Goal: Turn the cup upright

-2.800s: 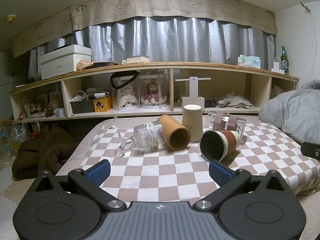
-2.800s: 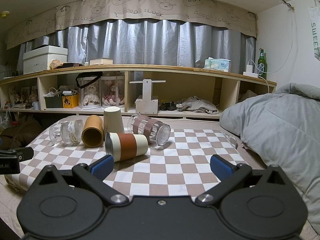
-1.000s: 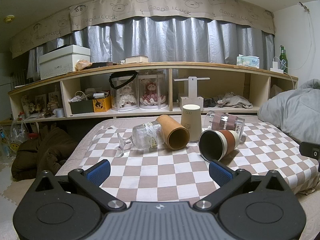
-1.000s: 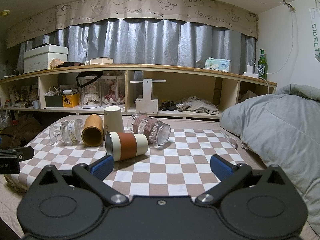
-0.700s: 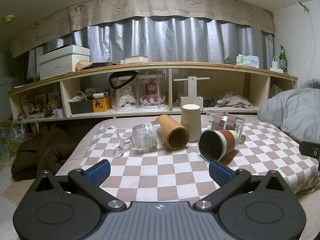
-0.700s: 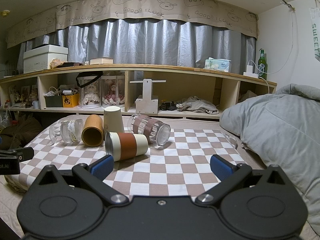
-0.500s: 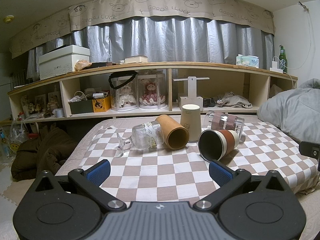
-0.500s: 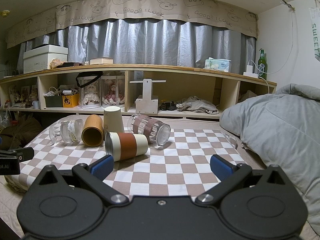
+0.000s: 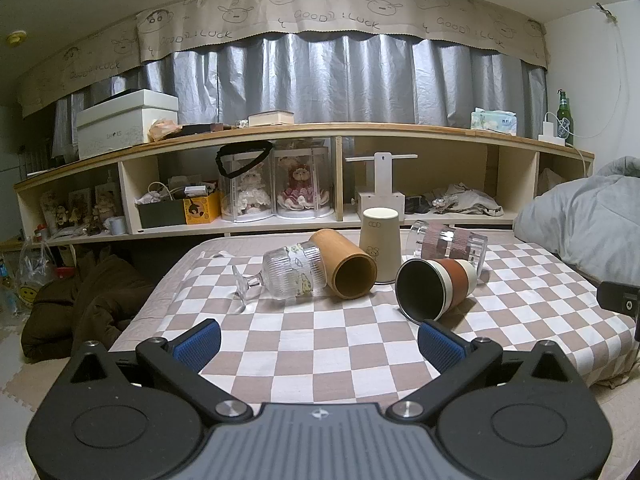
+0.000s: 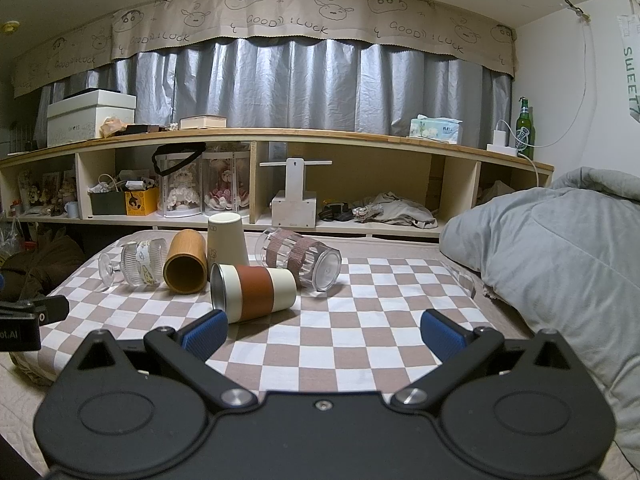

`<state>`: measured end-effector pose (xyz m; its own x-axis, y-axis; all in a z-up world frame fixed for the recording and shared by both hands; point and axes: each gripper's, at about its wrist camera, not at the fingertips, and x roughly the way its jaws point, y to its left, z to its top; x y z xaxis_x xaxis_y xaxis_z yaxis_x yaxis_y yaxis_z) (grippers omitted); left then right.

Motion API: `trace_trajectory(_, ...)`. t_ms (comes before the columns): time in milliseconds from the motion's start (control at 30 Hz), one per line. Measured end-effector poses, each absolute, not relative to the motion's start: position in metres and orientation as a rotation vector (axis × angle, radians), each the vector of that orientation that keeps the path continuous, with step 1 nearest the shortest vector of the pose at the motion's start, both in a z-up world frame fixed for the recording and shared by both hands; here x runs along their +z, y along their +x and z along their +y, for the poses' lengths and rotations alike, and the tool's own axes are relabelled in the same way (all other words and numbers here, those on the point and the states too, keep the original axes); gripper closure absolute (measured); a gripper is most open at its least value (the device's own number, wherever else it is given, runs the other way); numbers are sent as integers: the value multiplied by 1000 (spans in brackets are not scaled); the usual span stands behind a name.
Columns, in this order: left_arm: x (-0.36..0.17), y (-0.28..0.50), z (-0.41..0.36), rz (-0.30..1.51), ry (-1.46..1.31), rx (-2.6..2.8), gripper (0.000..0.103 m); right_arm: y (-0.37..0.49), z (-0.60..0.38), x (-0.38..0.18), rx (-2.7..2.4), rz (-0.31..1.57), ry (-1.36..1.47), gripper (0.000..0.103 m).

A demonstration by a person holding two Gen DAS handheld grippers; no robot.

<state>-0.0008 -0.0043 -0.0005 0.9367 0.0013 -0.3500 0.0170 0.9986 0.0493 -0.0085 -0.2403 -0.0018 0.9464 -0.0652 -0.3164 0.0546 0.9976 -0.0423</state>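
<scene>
Several cups lie on a checkered cloth (image 9: 320, 344). A cream cup with a red-brown sleeve (image 9: 438, 286) (image 10: 254, 292) lies on its side. A tan wooden cup (image 9: 346, 268) (image 10: 186, 262), a ribbed stemmed glass (image 9: 288, 276) (image 10: 136, 262) and a clear tumbler with a brown band (image 9: 448, 240) (image 10: 300, 258) also lie on their sides. A cream paper cup (image 9: 380, 242) (image 10: 226, 240) stands mouth down. My left gripper (image 9: 318, 344) and my right gripper (image 10: 324, 330) are open and empty, short of the cups.
A grey duvet (image 10: 560, 260) is piled at the right. A long wooden shelf (image 9: 320, 184) with dolls and boxes runs behind the bed. A brown coat (image 9: 80, 312) lies on the floor at the left. The other gripper's body shows at the edges (image 9: 618, 302) (image 10: 28, 316).
</scene>
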Motion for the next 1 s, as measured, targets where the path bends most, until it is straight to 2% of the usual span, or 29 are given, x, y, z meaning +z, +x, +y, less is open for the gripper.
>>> trace_trajectory(633, -1, 3, -18, 353, 54, -24, 0, -11, -242, 1, -52, 323, -33, 0)
trace_trajectory(1000, 22, 30, -19, 336, 38, -28, 0, 35, -249, 15, -22, 402, 39, 0)
